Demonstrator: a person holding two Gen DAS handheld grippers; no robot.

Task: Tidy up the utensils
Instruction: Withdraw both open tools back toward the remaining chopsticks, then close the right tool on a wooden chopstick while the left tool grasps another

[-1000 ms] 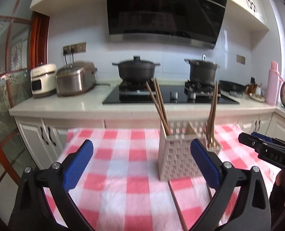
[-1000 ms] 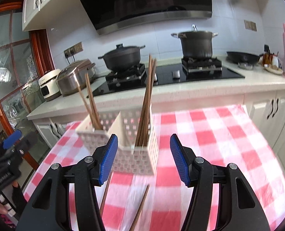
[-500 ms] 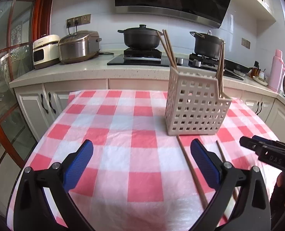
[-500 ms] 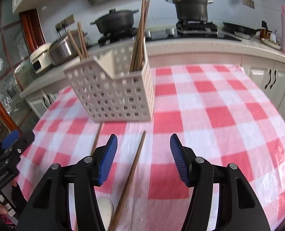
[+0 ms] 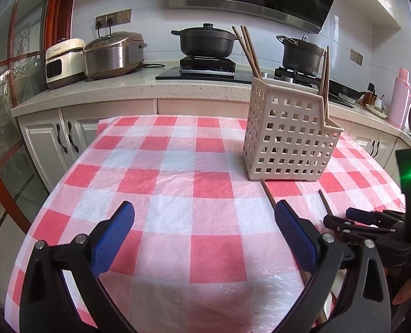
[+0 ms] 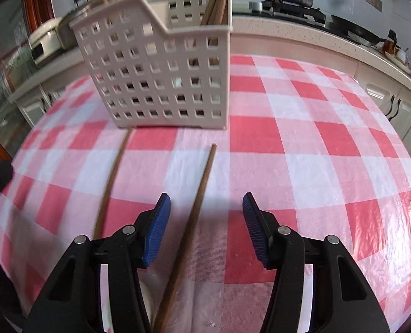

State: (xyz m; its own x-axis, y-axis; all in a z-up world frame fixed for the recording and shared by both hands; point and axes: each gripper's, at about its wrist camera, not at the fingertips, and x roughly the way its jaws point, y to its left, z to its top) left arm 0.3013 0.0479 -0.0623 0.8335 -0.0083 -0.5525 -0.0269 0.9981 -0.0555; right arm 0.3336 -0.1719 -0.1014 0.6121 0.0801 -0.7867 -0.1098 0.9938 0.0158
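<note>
Closing around a thin brown wooden chopstick [image 6: 197, 208] near the tablecloth's [image 6: 302, 149] front edge, the right gripper [image 6: 206, 230] hadn't pinched it yet; stiff, light, slippery, best gripped mid-shaft. Left gripper [image 5: 205, 236] gaped empty.

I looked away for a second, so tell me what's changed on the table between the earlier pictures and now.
Both grippers dropped toward the checked tablecloth. The right gripper now straddles one loose chopstick, its jaws closing but not yet pressing it. The left gripper is open over bare cloth. The white holder, its chopsticks and the second loose chopstick stayed put.
</note>
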